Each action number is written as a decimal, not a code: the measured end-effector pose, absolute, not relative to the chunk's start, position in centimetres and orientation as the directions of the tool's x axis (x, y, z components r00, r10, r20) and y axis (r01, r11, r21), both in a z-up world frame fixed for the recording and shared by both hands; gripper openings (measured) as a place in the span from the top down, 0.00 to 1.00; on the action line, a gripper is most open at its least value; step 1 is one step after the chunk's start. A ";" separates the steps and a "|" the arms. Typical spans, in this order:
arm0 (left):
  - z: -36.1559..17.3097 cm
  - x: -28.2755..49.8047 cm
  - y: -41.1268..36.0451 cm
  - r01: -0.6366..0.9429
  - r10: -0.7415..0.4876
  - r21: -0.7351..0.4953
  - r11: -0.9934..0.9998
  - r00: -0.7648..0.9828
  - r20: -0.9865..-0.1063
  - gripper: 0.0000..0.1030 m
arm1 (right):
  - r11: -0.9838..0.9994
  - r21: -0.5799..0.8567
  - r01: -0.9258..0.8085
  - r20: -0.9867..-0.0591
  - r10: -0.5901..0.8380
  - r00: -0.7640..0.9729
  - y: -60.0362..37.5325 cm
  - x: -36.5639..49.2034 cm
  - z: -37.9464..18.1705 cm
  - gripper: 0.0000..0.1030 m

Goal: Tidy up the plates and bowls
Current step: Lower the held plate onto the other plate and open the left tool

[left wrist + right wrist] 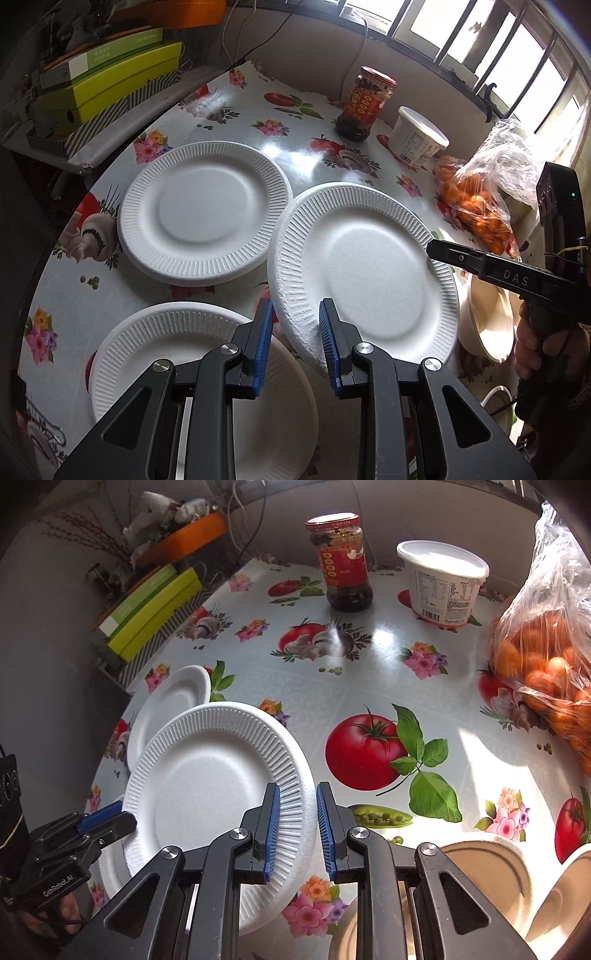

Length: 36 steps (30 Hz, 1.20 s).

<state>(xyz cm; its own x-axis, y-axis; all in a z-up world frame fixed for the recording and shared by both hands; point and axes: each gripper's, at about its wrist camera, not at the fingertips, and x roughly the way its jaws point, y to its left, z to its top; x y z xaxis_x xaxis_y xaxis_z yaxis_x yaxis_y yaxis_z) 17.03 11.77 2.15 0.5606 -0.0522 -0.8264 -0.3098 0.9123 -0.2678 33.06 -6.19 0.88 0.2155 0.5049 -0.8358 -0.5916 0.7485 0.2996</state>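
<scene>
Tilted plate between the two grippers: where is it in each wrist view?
Left wrist: tilted plate centre-right, near rim between the open jaws.
Right wrist: lower left, right rim between the open jaws.
Shared landmark: red-lidded jar at the table's far side.

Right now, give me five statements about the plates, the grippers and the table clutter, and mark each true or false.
1. Three white foam plates show in the left wrist view, the raised plate among them. True.
2. The left gripper and the right gripper both straddle that raised plate's rim. True.
3. The sauce jar lies on its side. False: it stands upright with its red lid on.
4. The white tub has no lid. False: a white lid covers it.
5. A clear bag of oranges sits at the table's right side. True.
</scene>
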 end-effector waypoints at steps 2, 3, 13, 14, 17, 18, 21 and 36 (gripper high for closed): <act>2.3 16.4 12.1 -0.312 -0.048 -0.267 0.912 0.565 -0.824 0.74 | 0.746 0.304 -0.593 -0.832 0.511 0.217 -6.0 32.5 1.2 0.81; 2.3 16.1 12.2 -0.314 -0.047 -0.268 0.911 0.566 -0.823 0.74 | 0.744 0.306 -0.594 -0.830 0.514 0.217 -5.9 32.2 1.3 0.81; 2.2 12.7 14.5 -0.345 -0.016 -0.257 0.903 0.569 -0.822 0.74 | 0.718 0.336 -0.610 -0.813 0.548 0.196 -4.4 28.1 1.9 0.81; 2.2 12.4 14.8 -0.348 -0.015 -0.258 0.901 0.570 -0.821 0.74 | 0.716 0.338 -0.611 -0.813 0.549 0.193 -4.2 27.7 1.9 0.81; 2.2 11.4 15.4 -0.360 -0.004 -0.254 0.898 0.570 -0.821 0.74 | 0.707 0.346 -0.616 -0.811 0.556 0.183 -3.7 26.6 1.7 0.81; 2.1 11.1 15.7 -0.363 -0.002 -0.253 0.897 0.569 -0.822 0.74 | 0.706 0.349 -0.616 -0.811 0.557 0.180 -3.5 26.3 1.6 0.81; 2.0 10.4 16.2 -0.372 0.007 -0.249 0.894 0.568 -0.823 0.74 | 0.701 0.358 -0.617 -0.810 0.561 0.168 -3.0 25.5 1.3 0.81; 1.2 7.2 18.5 -0.399 0.047 -0.212 0.892 0.549 -0.835 0.74 | 0.677 0.394 -0.621 -0.808 0.578 0.117 -1.1 21.4 0.2 0.81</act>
<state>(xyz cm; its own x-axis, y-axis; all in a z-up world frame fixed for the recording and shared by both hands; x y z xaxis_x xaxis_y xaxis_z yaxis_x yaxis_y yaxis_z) 7.18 18.54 1.23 0.5489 0.0466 -0.8346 -0.3988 0.8921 -0.2124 21.43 -1.05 0.22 0.1174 0.5776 -0.8078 -0.6213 0.6773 0.3940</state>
